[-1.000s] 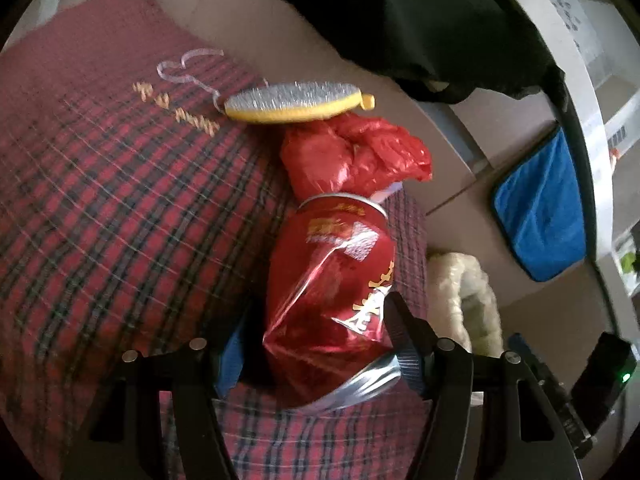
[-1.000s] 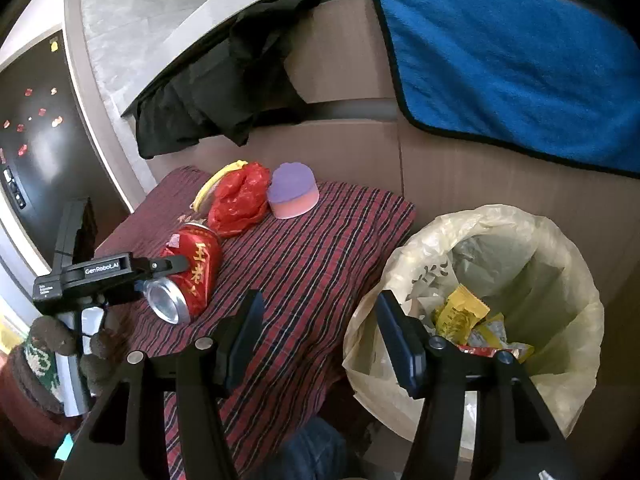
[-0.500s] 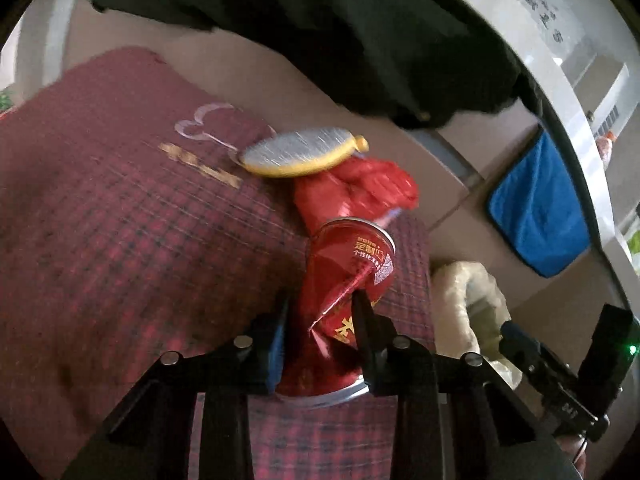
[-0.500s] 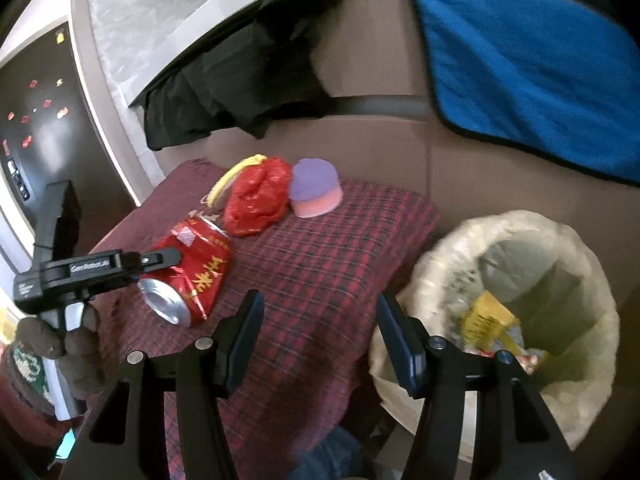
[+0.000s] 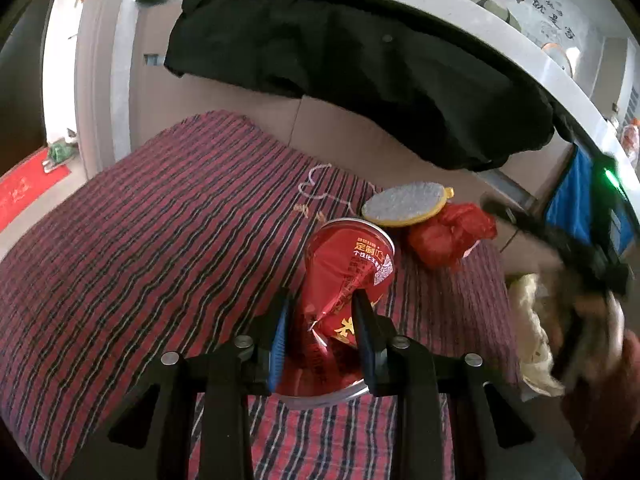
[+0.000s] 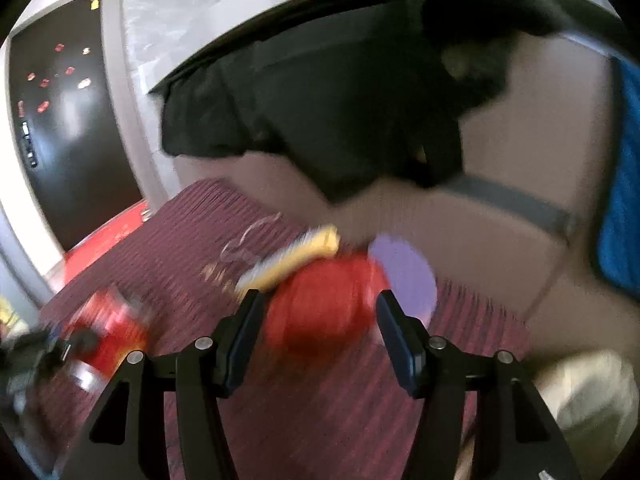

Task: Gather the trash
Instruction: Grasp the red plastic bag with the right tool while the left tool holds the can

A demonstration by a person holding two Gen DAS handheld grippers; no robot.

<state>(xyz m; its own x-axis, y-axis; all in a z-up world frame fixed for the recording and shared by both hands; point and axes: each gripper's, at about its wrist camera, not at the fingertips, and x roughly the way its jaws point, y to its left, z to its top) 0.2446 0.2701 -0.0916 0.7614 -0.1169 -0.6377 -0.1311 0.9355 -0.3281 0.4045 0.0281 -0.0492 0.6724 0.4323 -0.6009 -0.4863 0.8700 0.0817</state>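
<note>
A crushed red drink can (image 5: 348,264) sits between the fingers of my left gripper (image 5: 320,300), which is shut on its dented middle and holds it above the red plaid cloth (image 5: 160,240). Behind the can lie a crumpled red plastic bag (image 5: 448,236) and a yellow-backed grey scrubber (image 5: 404,204). The right wrist view is blurred. There my right gripper (image 6: 318,308) stands open and lined up with the red bag (image 6: 324,304), its pads apart from it. The can (image 6: 108,328) shows at the far left.
A purple sponge (image 6: 408,276) lies just right of the red bag. A cream trash bag (image 5: 532,320) stands off the cloth's right edge. A black garment (image 5: 360,80) hangs over the back wall, and a blue towel (image 5: 580,192) hangs at the right.
My left gripper closed on the can, squeezing it narrower, and lifted it off the cloth. My right gripper swung left, from over the trash bag to the red plastic bag.
</note>
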